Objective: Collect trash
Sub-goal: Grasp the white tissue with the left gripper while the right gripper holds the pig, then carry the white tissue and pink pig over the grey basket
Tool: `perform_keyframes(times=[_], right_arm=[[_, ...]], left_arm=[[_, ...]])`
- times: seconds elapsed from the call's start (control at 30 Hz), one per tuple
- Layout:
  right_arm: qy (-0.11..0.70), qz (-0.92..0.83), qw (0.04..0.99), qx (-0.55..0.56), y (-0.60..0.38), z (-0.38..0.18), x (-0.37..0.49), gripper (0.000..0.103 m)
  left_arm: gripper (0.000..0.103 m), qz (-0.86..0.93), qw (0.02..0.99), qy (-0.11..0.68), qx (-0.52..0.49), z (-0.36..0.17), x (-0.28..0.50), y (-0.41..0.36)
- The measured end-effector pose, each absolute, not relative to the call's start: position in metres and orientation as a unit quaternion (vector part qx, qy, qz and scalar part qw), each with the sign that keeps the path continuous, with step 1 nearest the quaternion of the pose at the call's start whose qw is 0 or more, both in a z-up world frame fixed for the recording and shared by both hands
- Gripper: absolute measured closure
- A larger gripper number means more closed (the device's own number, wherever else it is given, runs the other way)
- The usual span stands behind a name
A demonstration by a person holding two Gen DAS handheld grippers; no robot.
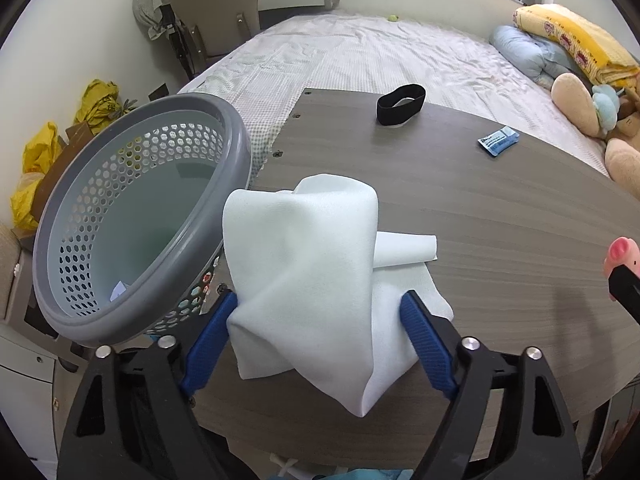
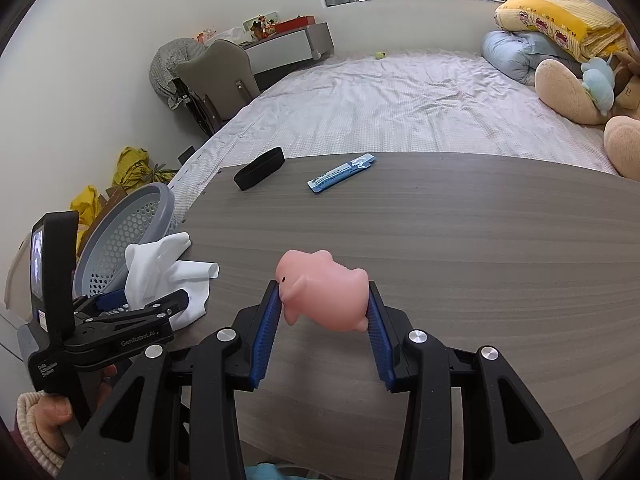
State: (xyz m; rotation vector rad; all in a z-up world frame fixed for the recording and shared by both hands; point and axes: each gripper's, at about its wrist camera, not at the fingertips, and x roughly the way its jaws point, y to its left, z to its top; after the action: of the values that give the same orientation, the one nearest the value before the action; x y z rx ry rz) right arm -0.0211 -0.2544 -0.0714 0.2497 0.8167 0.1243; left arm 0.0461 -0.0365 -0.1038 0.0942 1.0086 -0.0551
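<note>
My left gripper [image 1: 320, 312] is shut on a crumpled white cloth [image 1: 312, 264] at the left edge of the wooden table [image 1: 500, 220]. A grey perforated basket [image 1: 132, 216] tilts toward me just left of the cloth. My right gripper [image 2: 324, 300] is shut on a pink rubber pig toy [image 2: 324, 292], held over the table's middle. The right wrist view also shows the cloth [image 2: 160, 268], the basket [image 2: 128, 228] and the left gripper [image 2: 136, 300]. A blue packet [image 2: 340, 172] and a black band [image 2: 258, 174] lie at the far side of the table.
A bed [image 2: 380, 104] with plush toys [image 2: 580, 92] and pillows lies beyond the table. A chair [image 2: 220, 80] and a desk stand at the back left. Yellow bags [image 1: 36, 168] sit on the floor by the basket.
</note>
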Motion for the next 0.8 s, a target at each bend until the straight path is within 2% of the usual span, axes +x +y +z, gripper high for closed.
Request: perform_keyframes(times=[0.1, 0.2, 0.27, 0.33, 0.47, 0.8], right_arm=[[0.395, 0.063, 0.908, 0.123, -0.255, -0.071, -0.021, 0.062], [0.393, 0.064, 0.909, 0.123, -0.255, -0.069, -0.024, 0.062], [0.391, 0.064, 0.910, 0.124, -0.256, -0.067, -0.025, 0.062], [0.389, 0.064, 0.911, 0.125, -0.256, -0.066, -0.026, 0.062], [0.384, 0.062, 0.912, 0.129, -0.258, -0.064, -0.030, 0.062], [0.372, 0.065, 0.917, 0.129, -0.256, -0.050, -0.038, 0.062]], left_arm=[[0.037, -0.028, 0.876, 0.479, 0.046, -0.103, 0.048, -0.039], [0.055, -0.036, 0.876, 0.479, 0.046, -0.101, 0.050, -0.042], [0.074, -0.047, 0.875, 0.481, 0.042, -0.100, 0.051, -0.042], [0.087, -0.055, 0.874, 0.482, 0.042, -0.099, 0.050, -0.043], [0.092, -0.060, 0.874, 0.479, 0.048, -0.095, 0.045, -0.044], [0.092, -0.066, 0.898, 0.432, 0.047, -0.050, 0.026, -0.033]])
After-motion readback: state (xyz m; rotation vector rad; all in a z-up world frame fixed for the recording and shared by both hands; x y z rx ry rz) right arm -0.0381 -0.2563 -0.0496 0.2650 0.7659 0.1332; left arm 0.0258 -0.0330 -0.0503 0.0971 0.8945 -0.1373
